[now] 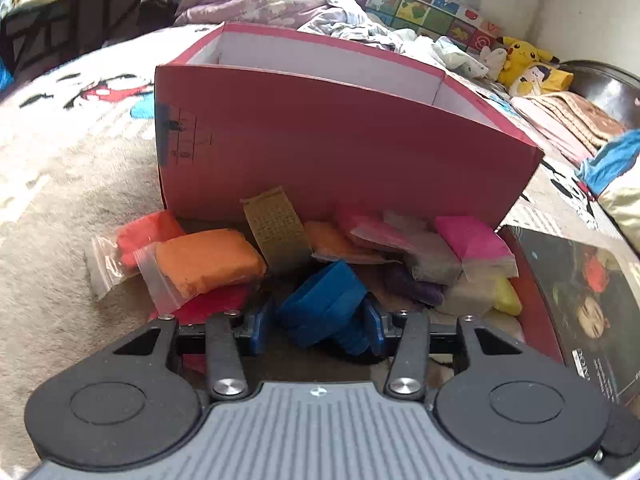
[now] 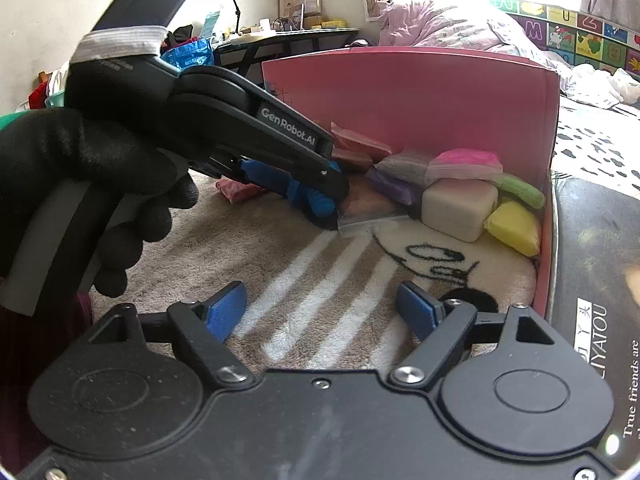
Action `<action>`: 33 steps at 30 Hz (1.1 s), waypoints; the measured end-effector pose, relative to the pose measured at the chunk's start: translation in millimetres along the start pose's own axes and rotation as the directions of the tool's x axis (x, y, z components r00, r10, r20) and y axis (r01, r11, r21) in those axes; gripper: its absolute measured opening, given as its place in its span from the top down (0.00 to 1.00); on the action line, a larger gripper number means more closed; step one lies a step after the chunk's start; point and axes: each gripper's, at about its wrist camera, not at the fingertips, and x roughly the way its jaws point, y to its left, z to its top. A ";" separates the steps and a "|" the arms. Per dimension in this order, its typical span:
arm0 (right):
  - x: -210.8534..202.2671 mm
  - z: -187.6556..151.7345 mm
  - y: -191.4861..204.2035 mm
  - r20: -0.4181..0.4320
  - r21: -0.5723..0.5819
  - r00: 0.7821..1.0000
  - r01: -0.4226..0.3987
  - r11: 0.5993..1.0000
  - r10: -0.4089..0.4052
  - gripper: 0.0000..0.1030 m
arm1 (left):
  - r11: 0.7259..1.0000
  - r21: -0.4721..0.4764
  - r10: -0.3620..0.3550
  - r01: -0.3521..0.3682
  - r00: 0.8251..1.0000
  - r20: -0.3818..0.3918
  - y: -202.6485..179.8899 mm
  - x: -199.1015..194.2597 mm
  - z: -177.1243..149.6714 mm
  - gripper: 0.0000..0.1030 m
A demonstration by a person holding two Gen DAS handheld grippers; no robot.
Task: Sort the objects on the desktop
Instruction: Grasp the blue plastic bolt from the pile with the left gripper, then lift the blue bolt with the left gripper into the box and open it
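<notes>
Blue clay packet point(image 1: 324, 304) clamped between left gripper point(image 1: 318, 326) fingers

Black left gripper point(image 2: 320, 196) arm: "GenRobot.AI"
Dark glossy box lid point(image 2: 592, 320): "LIYATOU", "True friends are"

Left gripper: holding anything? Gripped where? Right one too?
The left gripper is shut on the blue clay block, pinching its near end from both sides. The right gripper is open and holds nothing.

Left tool point(image 2: 320, 196) gripping blue clay point(image 2: 308, 194), right tool point(image 2: 320, 312) spread
</notes>
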 end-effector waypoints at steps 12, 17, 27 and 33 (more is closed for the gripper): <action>-0.8 0.7 0.4 -0.001 -0.003 1.000 0.003 1.000 -0.003 0.19 | 1.000 0.009 -0.011 0.011 0.999 0.044 -2.0 -43.6 16.6 0.56; -2.6 2.8 0.0 0.000 0.006 1.000 0.000 1.000 0.000 0.19 | 0.998 0.069 -0.015 0.009 0.996 0.093 -11.9 -62.8 41.1 0.56; -8.2 9.0 -0.4 0.025 0.012 0.999 -0.020 1.000 0.019 0.19 | 0.987 0.158 -0.002 -0.024 0.987 0.158 -25.9 -70.4 95.3 0.56; -10.6 13.1 0.4 0.039 0.012 0.999 -0.028 1.000 0.028 0.19 | 0.979 0.194 0.029 -0.060 0.988 0.154 -26.6 -52.5 127.1 0.56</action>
